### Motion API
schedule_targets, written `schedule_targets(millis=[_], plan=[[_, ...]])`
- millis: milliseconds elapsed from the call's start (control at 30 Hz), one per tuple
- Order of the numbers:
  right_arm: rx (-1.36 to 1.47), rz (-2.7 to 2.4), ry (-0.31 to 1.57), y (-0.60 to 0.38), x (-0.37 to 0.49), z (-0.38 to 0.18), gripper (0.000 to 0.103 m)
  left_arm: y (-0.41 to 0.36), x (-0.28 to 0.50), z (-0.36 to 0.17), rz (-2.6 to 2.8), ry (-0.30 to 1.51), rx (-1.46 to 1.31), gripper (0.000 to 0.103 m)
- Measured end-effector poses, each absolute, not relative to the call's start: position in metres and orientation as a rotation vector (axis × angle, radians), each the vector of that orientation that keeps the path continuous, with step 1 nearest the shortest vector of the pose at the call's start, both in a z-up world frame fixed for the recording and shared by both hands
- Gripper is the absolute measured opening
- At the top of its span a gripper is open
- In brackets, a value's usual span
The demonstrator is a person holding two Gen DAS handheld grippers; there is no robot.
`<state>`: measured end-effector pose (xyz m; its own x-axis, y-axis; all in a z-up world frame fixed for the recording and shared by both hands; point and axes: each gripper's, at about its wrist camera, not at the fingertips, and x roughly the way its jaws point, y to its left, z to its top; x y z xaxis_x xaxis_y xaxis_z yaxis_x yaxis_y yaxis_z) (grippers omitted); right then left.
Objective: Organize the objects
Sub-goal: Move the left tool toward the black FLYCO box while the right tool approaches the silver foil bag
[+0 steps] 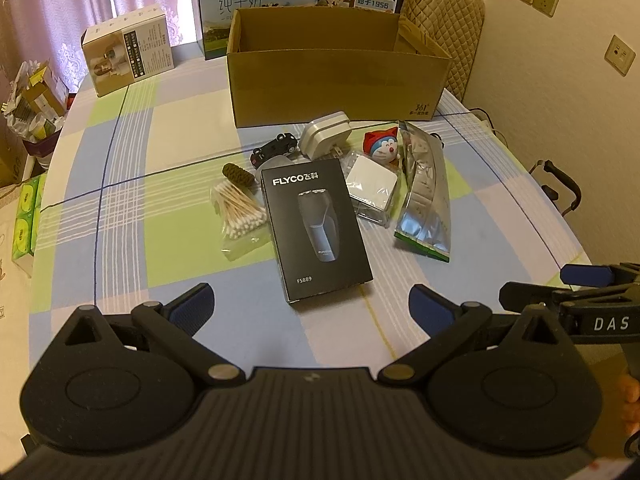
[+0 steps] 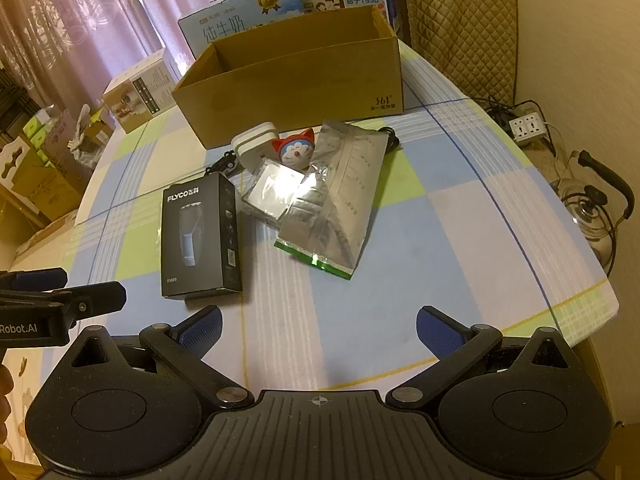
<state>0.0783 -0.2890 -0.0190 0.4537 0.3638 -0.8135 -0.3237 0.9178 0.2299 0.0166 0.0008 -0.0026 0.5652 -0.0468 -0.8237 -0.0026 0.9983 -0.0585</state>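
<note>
An open cardboard box (image 1: 336, 80) (image 2: 296, 92) stands at the back of the table. In front of it lie a black FLYCO shaver box (image 1: 316, 228) (image 2: 200, 236), a bag of cotton swabs (image 1: 240, 216), a toy car (image 1: 274, 148), a white adapter (image 1: 326, 136) (image 2: 254, 146), a Doraemon figure (image 1: 382, 148) (image 2: 294, 152), a white square in plastic (image 1: 372, 188) (image 2: 272, 192) and a silver foil bag (image 1: 426, 196) (image 2: 344, 196). My left gripper (image 1: 312, 308) is open, empty, just short of the shaver box. My right gripper (image 2: 320, 326) is open, empty, over bare cloth.
The table has a checked cloth (image 1: 140, 200) with a rounded edge. Milk cartons (image 1: 256, 4) and a small carton (image 1: 128, 56) stand behind and left of the cardboard box. A padded chair (image 2: 460, 28) is at the back right. A power strip (image 2: 528, 126) and a kettle (image 2: 592, 208) sit off the right edge.
</note>
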Motion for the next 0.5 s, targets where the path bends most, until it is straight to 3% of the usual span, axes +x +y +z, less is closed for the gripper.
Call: schedule_targets(millis=[500], plan=[[0.044,0.433,1.019,-0.293,0.09,-0.019,0.101,-0.01,0.027,-0.002,-0.008,0.966,-0.061,0.102]])
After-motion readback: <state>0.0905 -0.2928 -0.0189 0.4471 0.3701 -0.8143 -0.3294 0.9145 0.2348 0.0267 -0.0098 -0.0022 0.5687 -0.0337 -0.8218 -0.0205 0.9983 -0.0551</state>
